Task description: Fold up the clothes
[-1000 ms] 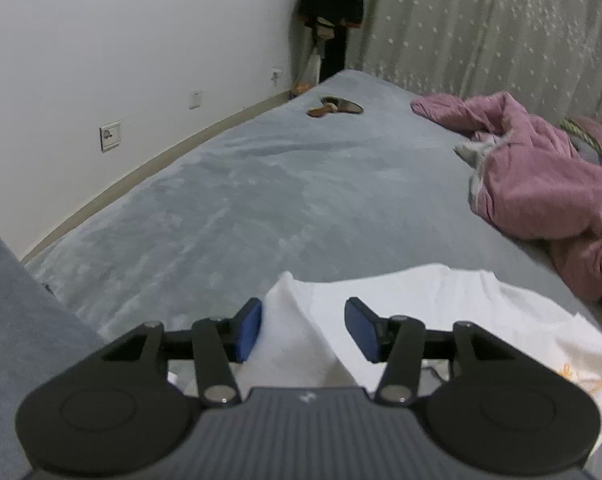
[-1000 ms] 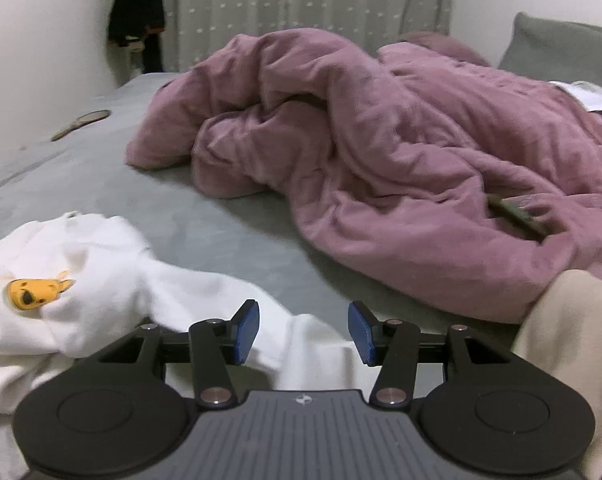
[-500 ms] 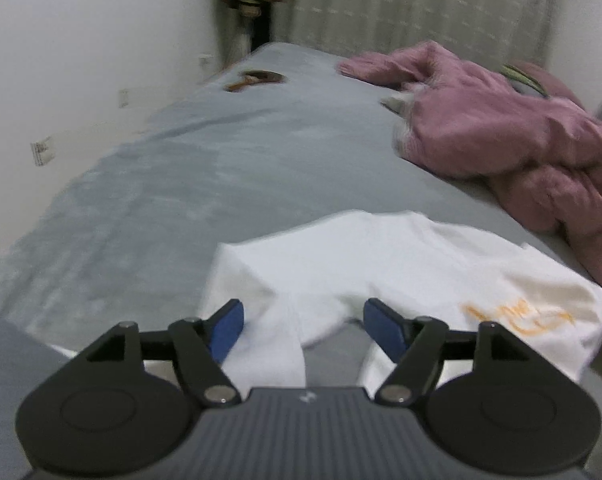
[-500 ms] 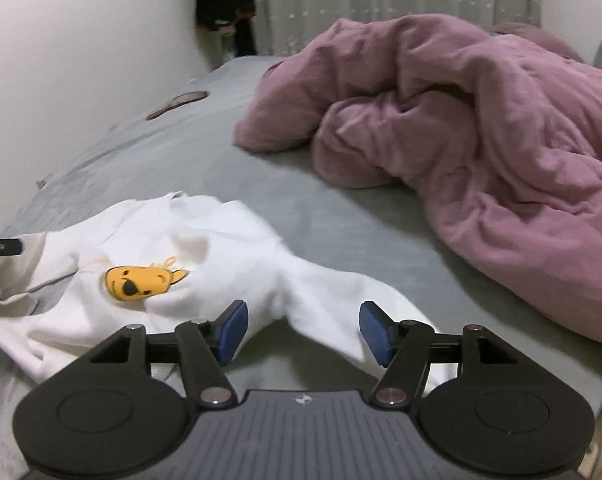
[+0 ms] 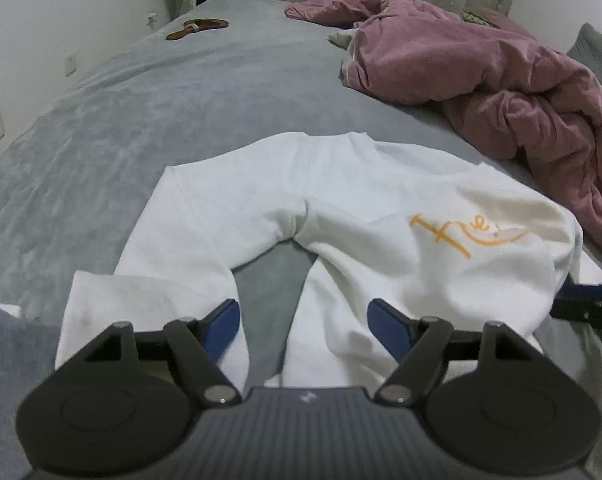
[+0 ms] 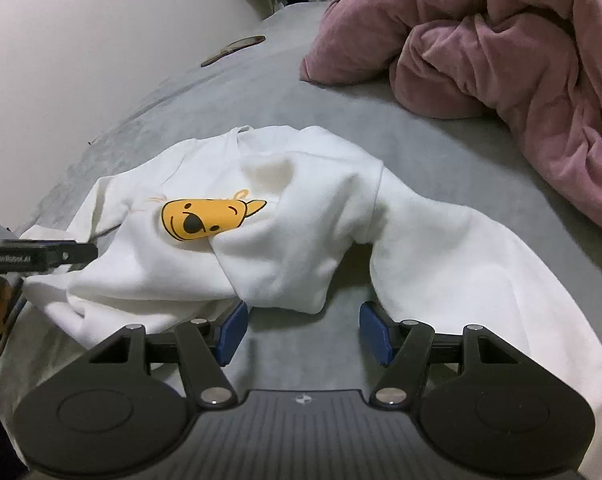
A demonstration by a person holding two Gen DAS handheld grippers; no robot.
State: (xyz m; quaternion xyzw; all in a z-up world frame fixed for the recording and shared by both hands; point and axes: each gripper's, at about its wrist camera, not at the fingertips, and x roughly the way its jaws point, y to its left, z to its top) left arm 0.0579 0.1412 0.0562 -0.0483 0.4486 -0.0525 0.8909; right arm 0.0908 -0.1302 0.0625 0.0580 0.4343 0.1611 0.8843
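A white sweatshirt (image 5: 341, 184) lies spread, rumpled rather than flat, on the grey bed (image 5: 161, 92), towards its near edge. Its neckline points to the far end of the bed, and both long sleeves trail back towards the near edge. The left sleeve (image 5: 149, 280) bends around a bare patch of grey cover, its cuff end lying flat. The right sleeve (image 6: 481, 264) runs out long and slanting. The body is bunched into soft folds, one of them partly covering a yellow cartoon bear face (image 6: 205, 220) on the chest, beside orange script lettering (image 5: 457, 232).
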